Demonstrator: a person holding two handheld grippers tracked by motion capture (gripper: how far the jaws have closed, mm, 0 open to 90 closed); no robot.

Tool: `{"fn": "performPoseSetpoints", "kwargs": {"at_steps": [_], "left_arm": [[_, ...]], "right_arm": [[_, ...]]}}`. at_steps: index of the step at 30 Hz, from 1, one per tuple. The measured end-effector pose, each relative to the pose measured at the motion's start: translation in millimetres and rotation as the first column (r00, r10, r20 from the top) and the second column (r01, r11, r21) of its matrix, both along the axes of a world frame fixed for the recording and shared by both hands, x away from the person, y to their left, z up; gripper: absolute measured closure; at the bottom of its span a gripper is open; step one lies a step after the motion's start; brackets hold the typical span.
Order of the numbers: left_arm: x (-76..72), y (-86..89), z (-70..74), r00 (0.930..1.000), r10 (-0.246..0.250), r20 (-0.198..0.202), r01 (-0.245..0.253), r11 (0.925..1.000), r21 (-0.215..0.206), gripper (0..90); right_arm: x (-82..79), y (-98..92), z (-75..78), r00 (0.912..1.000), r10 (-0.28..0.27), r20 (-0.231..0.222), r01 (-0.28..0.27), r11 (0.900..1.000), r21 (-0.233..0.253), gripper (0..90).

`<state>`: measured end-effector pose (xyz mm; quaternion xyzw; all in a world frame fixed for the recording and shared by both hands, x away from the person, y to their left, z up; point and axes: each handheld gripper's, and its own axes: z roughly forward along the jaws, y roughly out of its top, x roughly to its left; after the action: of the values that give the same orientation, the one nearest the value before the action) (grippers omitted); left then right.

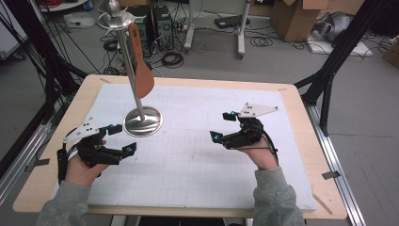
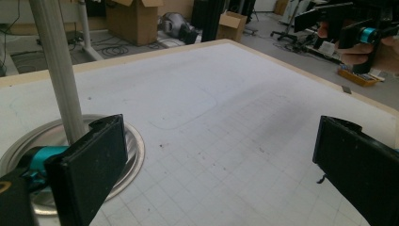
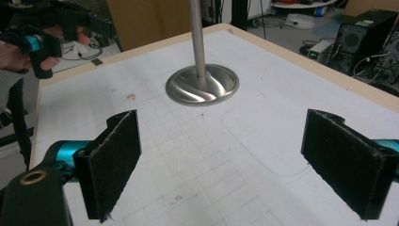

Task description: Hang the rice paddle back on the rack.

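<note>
Desk [image 1: 291, 101] carried a white gridded mat [image 1: 197, 155]. A metal stand [image 1: 142, 120] with round base stood upright on the mat's left half; a wooden spatula [image 1: 141, 70] hung from its top, blade down, beside the pole. Left gripper [image 1: 120, 139] was held low over the mat just beside the stand's base, jaws apart, empty. Right gripper [image 1: 222, 126] sat well apart to the right, jaws apart, empty, pointing toward the stand.

The stand's pole [image 3: 197, 37] is cut off by the top edge in both gripper views.
</note>
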<state>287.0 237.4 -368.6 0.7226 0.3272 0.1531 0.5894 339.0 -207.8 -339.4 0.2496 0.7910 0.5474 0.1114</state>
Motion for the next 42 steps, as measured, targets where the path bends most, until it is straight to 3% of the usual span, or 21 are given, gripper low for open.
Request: {"fn": "performPoseSetpoints", "kwargs": {"at_steps": [9, 14, 26, 37, 42], "left_arm": [[1.6, 0.6, -2.7, 0.9999, 0.011, -0.007, -0.011, 0.9999, 0.005, 4.0], [1.8, 0.7, -3.1, 0.9999, 0.013, -0.006, -0.013, 0.9999, 0.011, 4.0], [2.1, 2.3, -4.2, 0.9998, 0.022, -0.003, -0.022, 0.9997, 0.014, 4.0], [2.4, 4.4, -4.7, 0.9995, 0.032, 0.006, -0.032, 0.9994, 0.015, 4.0], [2.4, 7.1, -4.0, 0.9990, 0.042, 0.013, -0.042, 0.9989, 0.018, 4.0]], "right_arm": [[-5.3, -19.1, -8.5, 0.9987, -0.050, 0.008, 0.049, 0.997, 0.052, 11.2], [-6.5, -25.0, -15.1, 0.9969, -0.078, -0.006, 0.078, 0.997, 0.024, 11.1], [-12.9, -45.0, -24.2, 0.9933, -0.115, 0.016, 0.114, 0.992, 0.055, 11.1], [-13.8, -60.0, -30.9, 0.9898, -0.138, 0.034, 0.137, 0.990, 0.044, 11.2], [-14.1, -70.4, -34.6, 0.9846, -0.173, 0.028, 0.171, 0.984, 0.051, 11.1]]}}
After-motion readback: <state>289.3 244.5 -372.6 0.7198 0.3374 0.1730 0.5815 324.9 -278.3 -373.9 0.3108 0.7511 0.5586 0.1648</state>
